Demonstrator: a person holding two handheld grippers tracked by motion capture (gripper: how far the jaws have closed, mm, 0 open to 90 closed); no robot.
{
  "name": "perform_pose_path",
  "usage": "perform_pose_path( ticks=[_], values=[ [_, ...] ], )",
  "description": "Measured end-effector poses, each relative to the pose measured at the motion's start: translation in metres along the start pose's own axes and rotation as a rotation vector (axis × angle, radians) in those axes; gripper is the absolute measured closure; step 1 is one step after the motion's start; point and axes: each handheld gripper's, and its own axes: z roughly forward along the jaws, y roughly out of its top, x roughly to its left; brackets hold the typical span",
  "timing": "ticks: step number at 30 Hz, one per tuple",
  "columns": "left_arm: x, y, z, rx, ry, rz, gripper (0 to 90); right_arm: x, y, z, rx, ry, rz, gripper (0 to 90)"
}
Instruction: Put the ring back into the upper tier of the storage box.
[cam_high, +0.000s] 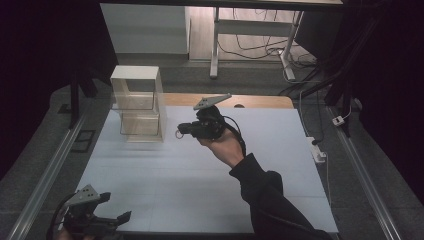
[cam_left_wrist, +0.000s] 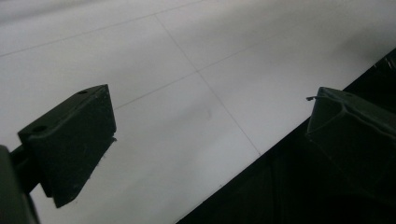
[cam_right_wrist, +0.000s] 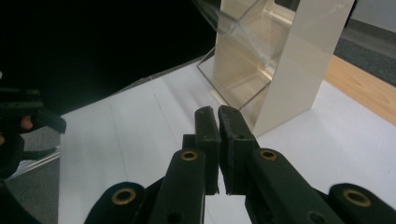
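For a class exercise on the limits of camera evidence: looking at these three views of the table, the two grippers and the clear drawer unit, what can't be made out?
- Drawer unit: whether anything is inside; its clear fronts show glare in the high view, and the right gripper view cuts its top.
- Left gripper: its hand is cut by the high view's bottom edge.
- Right gripper: jaws shut; the high view shows them too small and dark.
- Surroundings: dark on both sides of the high view.
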Motion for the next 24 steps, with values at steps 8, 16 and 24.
perform_pose_path(
  ticks=[8,16,24],
  values=[
    [0.001,0.001,0.0,-0.024,-0.004,-0.006,1.6,-0.002,0.021,0.014,-0.01,0.009,0.005,86.7],
    [0.002,0.0,-0.001,-0.036,-0.01,-0.012,1.5,-0.002,0.046,0.028,-0.026,0.004,-0.003,86.7],
    [0.002,0.001,0.0,-0.033,-0.009,-0.007,1.5,-0.001,0.064,0.039,-0.039,-0.008,-0.02,86.7]
  ],
)
